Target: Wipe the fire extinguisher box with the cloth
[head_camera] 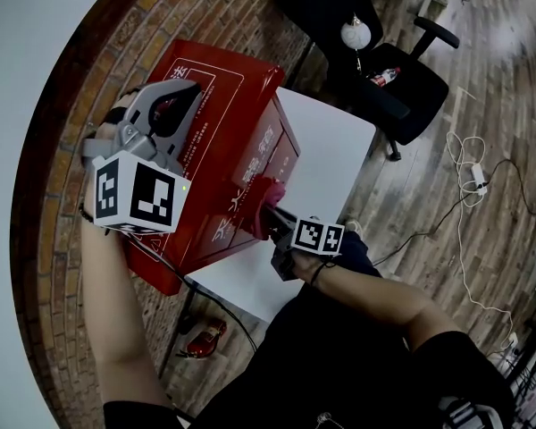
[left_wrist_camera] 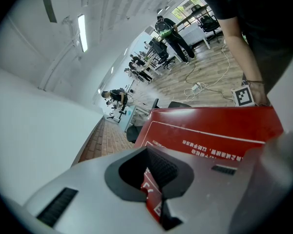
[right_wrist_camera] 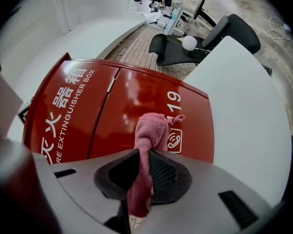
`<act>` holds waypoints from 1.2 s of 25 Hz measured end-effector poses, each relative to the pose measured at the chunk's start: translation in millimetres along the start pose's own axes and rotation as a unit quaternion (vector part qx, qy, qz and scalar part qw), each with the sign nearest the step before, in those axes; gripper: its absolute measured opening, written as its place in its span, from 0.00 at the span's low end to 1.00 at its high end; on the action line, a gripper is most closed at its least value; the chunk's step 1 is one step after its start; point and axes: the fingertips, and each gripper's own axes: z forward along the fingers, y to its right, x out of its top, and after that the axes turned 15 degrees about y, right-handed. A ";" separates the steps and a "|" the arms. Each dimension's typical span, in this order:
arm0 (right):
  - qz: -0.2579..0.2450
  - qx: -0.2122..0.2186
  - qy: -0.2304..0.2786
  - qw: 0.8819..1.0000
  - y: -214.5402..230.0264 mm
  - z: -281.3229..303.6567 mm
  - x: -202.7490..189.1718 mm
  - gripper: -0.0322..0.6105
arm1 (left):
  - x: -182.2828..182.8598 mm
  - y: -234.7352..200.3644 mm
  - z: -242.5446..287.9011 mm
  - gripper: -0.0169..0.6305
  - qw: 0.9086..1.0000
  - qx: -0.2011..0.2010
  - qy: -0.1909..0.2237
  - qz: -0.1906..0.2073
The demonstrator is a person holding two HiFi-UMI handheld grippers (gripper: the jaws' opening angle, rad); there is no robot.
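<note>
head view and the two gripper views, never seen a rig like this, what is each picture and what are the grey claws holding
No robot here: a person holds a two-jaw gripper in each hand. The head view is from a camera on the person's head, looking down. Each gripper view is from a camera riding on that gripper, looking along its jaws. A red fire extinguisher box stands on a white table. The right gripper is shut on a pink cloth at the box's front. The left gripper, jaws together, sits over the box's top.
</note>
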 end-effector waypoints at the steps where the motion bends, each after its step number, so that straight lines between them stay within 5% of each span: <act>1: -0.002 -0.003 0.000 1.000 4.5 1.1 -0.8 0.15 | 0.1 0.0 0.1 0.06 1.000 0.000 0.000 0.000; 30: -0.040 -0.085 -0.013 0.996 128.0 28.2 -22.7 0.15 | 0.3 0.2 0.4 0.06 1.000 -0.001 -0.002 -0.004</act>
